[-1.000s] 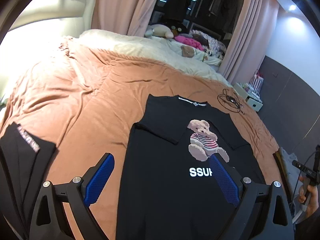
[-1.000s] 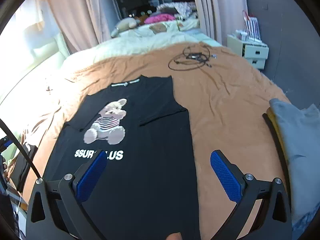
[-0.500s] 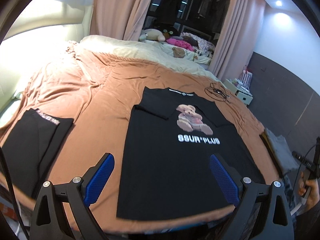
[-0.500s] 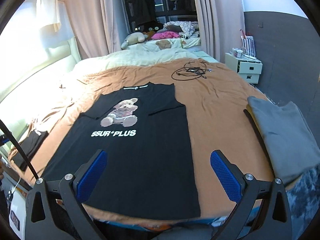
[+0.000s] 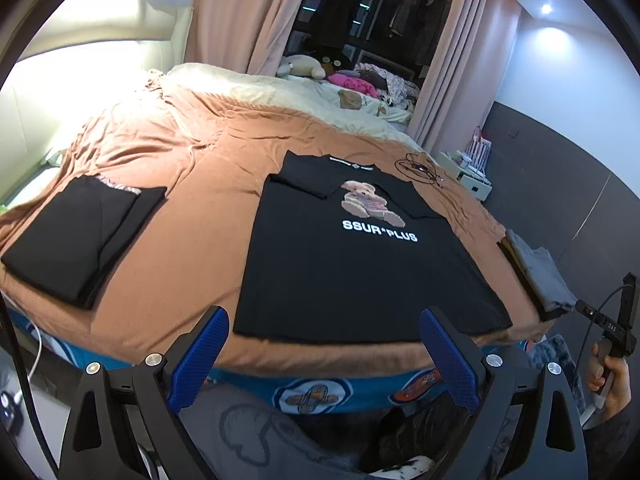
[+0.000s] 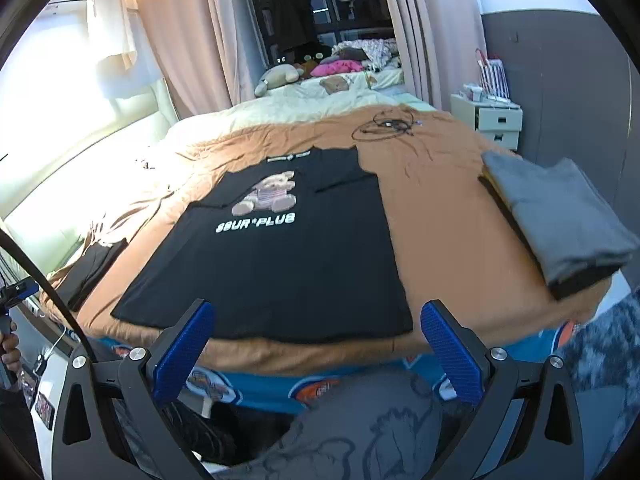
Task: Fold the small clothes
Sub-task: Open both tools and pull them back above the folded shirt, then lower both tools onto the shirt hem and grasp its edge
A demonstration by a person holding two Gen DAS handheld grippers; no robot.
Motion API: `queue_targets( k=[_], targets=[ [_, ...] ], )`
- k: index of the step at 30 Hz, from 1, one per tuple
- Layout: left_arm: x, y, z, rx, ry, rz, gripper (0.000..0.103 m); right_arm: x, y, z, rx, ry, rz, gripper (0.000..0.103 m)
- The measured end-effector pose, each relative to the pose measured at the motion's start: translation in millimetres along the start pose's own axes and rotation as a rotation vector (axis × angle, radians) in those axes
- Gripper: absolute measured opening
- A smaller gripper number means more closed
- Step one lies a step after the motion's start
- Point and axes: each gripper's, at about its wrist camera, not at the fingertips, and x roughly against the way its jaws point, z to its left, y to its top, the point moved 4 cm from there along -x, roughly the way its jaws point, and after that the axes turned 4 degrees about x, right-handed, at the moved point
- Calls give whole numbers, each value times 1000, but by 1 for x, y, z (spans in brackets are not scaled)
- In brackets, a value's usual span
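Note:
A black T-shirt (image 5: 352, 268) with a teddy bear print and white "SSUR*PLUS" lettering lies flat on the brown bedspread, both sleeves folded inward; it also shows in the right wrist view (image 6: 280, 264). My left gripper (image 5: 324, 356) is open and empty, held off the foot of the bed, below the shirt's hem. My right gripper (image 6: 316, 348) is open and empty, also back from the bed edge near the hem.
A folded black garment (image 5: 76, 236) lies at the bed's left. A folded grey stack (image 6: 560, 216) lies at the right edge. A black cable (image 6: 384, 126) lies beyond the shirt. A white nightstand (image 6: 492, 120) stands at the right wall. Pillows and soft toys sit far back.
Both grippers have pulled back and up from over the shirt to beyond the foot of the bed. The shirt has not moved. Both stay open.

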Motion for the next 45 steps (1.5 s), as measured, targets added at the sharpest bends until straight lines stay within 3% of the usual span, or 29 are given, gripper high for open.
queue_targets(
  k=[7, 9, 11, 14, 18, 21, 31, 37, 40, 45],
  targets=[
    [-8, -33, 17, 35, -25, 23, 97, 6, -26, -18, -111, 41, 15, 103],
    [-18, -40, 28, 81, -35, 30, 94, 3, -32, -25, -159, 62, 20, 103],
    [-30, -46, 40, 140, -55, 54, 87, -5, -36, -34, -201, 85, 30, 96],
    [-46, -51, 54, 190, -59, 66, 86, -20, -39, -47, -248, 120, 44, 93],
    [-70, -51, 68, 253, -73, 81, 85, -46, -41, -68, -298, 152, 62, 90],
    [-93, -50, 79, 302, -71, 105, 80, -66, -41, -85, -345, 177, 81, 79],
    [-156, -48, 118, 418, -64, 186, 78, -124, -38, -123, -488, 181, 118, 79],
    [-175, -47, 132, 460, -62, 215, 78, -136, -35, -137, -546, 162, 75, 79],
    [-179, -45, 130, 462, -64, 219, 78, -146, -36, -140, -576, 201, 53, 78],
    [-180, -46, 134, 514, -98, 218, 78, -165, -51, -139, -627, 249, 78, 64]
  ],
)
